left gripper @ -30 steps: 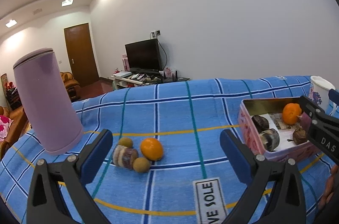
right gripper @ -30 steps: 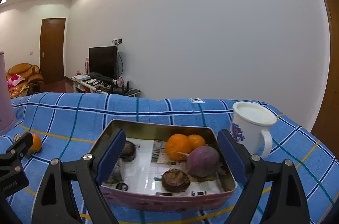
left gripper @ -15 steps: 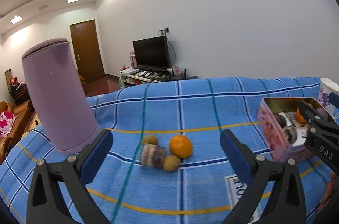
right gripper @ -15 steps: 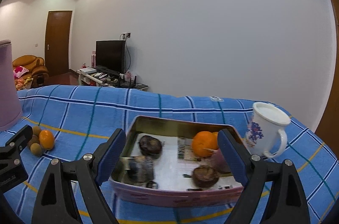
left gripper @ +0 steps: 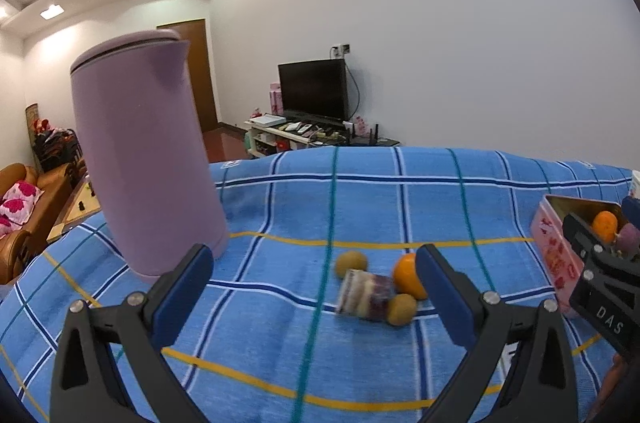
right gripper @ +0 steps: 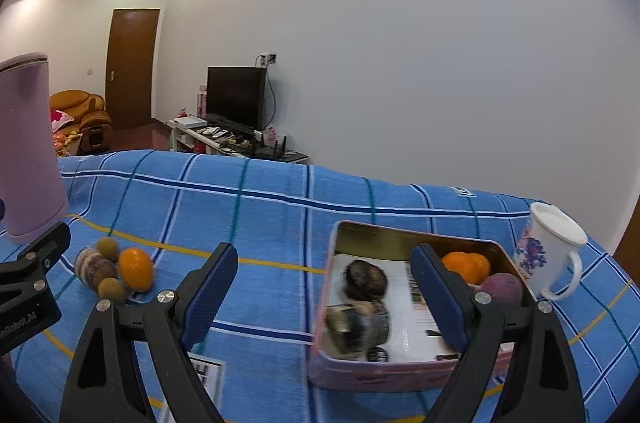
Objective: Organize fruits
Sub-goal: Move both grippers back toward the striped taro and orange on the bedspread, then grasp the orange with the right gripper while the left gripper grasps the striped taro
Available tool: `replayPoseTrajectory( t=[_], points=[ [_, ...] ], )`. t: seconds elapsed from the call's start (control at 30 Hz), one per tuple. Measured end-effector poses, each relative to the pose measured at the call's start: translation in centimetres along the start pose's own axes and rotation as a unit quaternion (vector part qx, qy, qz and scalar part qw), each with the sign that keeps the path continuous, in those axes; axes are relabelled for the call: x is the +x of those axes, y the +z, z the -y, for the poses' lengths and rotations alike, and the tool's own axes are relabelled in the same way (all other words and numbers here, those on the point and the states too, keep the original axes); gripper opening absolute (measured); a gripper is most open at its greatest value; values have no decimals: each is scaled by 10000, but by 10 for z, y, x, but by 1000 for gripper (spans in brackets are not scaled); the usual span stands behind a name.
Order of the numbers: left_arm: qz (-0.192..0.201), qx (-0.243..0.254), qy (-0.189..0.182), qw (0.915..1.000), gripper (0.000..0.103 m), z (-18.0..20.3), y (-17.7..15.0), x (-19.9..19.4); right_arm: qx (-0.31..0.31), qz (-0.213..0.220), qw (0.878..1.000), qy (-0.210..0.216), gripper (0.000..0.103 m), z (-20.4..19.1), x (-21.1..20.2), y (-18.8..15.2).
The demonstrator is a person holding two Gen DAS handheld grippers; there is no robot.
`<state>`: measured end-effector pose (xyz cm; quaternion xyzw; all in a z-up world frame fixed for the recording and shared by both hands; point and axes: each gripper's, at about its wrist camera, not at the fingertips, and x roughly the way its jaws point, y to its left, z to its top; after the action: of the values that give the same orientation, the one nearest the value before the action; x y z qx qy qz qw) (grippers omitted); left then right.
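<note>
On the blue checked cloth lies a loose cluster: an orange [left gripper: 407,280], two small brown fruits [left gripper: 351,262] [left gripper: 401,309] and a striped purple-brown piece [left gripper: 365,294]. My left gripper [left gripper: 316,297] is open and empty, a little short of the cluster. A pink tin [right gripper: 404,369] holds oranges [right gripper: 466,265], a purple fruit [right gripper: 502,288] and dark fruits [right gripper: 366,280]. My right gripper [right gripper: 324,299] is open and empty above the tin's left edge. The cluster also shows in the right wrist view [right gripper: 136,269].
A tall lilac jug [left gripper: 146,159] stands at the left of the cloth. A white flowered mug [right gripper: 550,249] stands right of the tin. A printed card [right gripper: 206,375] lies near the front. Beyond the table are a TV, a door and a sofa.
Both grippers have swung left: the fruit cluster has shifted right in the left view, and the tin has shifted right in the right view. Both stay open and empty.
</note>
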<state>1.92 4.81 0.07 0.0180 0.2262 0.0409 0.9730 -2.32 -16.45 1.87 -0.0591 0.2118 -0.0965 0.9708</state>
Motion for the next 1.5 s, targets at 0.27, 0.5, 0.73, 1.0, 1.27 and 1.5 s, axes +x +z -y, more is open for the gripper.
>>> replayPoseTrajectory(
  t=[0.27,0.5,0.73,1.0,1.27,1.5],
  points=[
    [-52,-106,120,9999,103,-25,1,10,-32,-101,9998,175,89,-25,7,5],
    [-328,-335,215,9987,103,-52,2,27,-39,-269,9988,418,89,-45,17,9],
    [-848,-416,180,9954,103,-63,-1,46,-25,-886,9907,1038,89,-56,40,8],
    [-905,-95,350,9952,103,-58,-1,48,-68,-1357,9740,1811,80,-84,64,8],
    [-898,-22,416,9951,103,-58,0,46,-48,-1817,9575,2239,68,-110,87,8],
    [-904,-46,363,9952,103,-58,1,46,292,-2101,9501,2287,68,-110,102,7]
  ],
)
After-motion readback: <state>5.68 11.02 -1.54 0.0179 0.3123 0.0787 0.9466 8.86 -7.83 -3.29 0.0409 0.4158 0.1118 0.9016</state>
